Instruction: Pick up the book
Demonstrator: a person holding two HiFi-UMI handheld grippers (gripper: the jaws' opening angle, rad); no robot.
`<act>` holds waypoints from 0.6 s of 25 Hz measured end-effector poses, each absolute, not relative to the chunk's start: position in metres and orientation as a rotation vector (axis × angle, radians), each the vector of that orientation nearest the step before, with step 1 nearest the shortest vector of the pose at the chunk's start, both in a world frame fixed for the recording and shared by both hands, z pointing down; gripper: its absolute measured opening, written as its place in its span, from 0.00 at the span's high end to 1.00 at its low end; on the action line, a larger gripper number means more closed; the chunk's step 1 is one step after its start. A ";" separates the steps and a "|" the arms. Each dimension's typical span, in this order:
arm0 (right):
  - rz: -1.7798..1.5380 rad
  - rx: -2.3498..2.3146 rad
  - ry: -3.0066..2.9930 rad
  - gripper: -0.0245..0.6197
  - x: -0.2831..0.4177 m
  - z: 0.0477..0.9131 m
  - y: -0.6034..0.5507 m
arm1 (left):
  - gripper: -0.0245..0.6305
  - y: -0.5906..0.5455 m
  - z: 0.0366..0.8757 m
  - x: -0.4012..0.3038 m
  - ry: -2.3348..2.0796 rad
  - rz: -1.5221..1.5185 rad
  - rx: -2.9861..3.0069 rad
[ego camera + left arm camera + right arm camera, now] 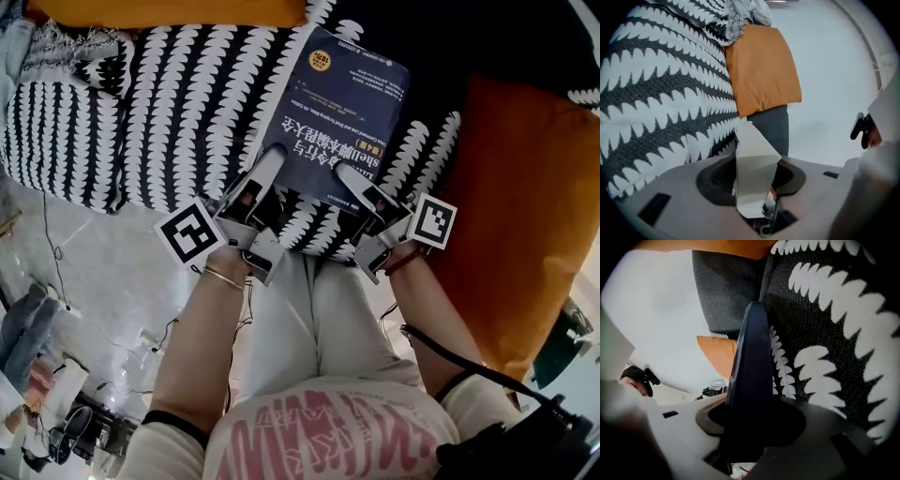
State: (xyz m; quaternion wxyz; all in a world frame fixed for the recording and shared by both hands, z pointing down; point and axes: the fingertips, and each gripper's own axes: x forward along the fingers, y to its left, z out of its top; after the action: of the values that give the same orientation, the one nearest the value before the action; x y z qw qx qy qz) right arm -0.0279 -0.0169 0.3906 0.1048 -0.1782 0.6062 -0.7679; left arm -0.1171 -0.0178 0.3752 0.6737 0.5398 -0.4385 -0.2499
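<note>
Grasp stage of the pick-up. The book (342,112), dark blue with light print on its cover, lies flat on a black-and-white patterned cover (187,112). Its far edge points away from the person, and an orange cushion (525,206) lies beside it on the right.

1. Left hand-held gripper (272,161): clamped on the near left corner of the book. In the left gripper view a pale wedge, judged to be the book's page edge (752,168), stands between the jaws.
2. Right hand-held gripper (352,176): clamped on the near right part of the same edge. In the right gripper view the dark cover edge (747,366) fills the gap between the jaws.

Whether the book has cleared the patterned cover cannot be told. In the head view it appears to rest on it.

Judged status: both grips are made and the lift is not yet done.

Next move, as a judgement: raise both hand-held grippers together, at the same rate and the same tilt. Both grips sit on the near edge only, so the unsupported far end is likely to sag and lever against the pads. An uneven lift could twist the book or pull it out of one grip.
</note>
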 end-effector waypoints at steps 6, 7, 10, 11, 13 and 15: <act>-2.238 -0.440 1.675 0.68 -0.038 0.411 -0.021 | 0.68 -0.030 0.388 -0.125 -1.040 -0.452 1.262; -2.226 -0.424 1.655 0.68 -0.039 0.410 -0.020 | 0.68 -0.030 0.385 -0.126 -1.050 -0.426 1.274; -2.212 -0.393 1.595 0.68 -0.043 0.403 -0.012 | 0.68 -0.024 0.376 -0.130 -1.074 -0.358 1.291; -2.211 -0.387 1.588 0.68 -0.044 0.401 -0.010 | 0.68 -0.022 0.373 -0.131 -1.078 -0.348 1.292; -2.197 -0.400 1.628 0.68 -0.037 0.400 -0.015 | 0.68 -0.025 0.374 -0.124 -1.062 -0.374 1.303; -2.182 -0.424 1.673 0.68 -0.032 0.401 -0.023 | 0.68 -0.032 0.379 -0.121 -1.038 -0.405 1.316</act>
State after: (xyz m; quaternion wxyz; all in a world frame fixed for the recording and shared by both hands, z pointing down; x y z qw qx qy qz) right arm -0.0316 -0.0233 0.4010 0.1787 -0.1500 0.5917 -0.7717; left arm -0.1206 -0.0322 0.3785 0.6511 0.5793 -0.4569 -0.1782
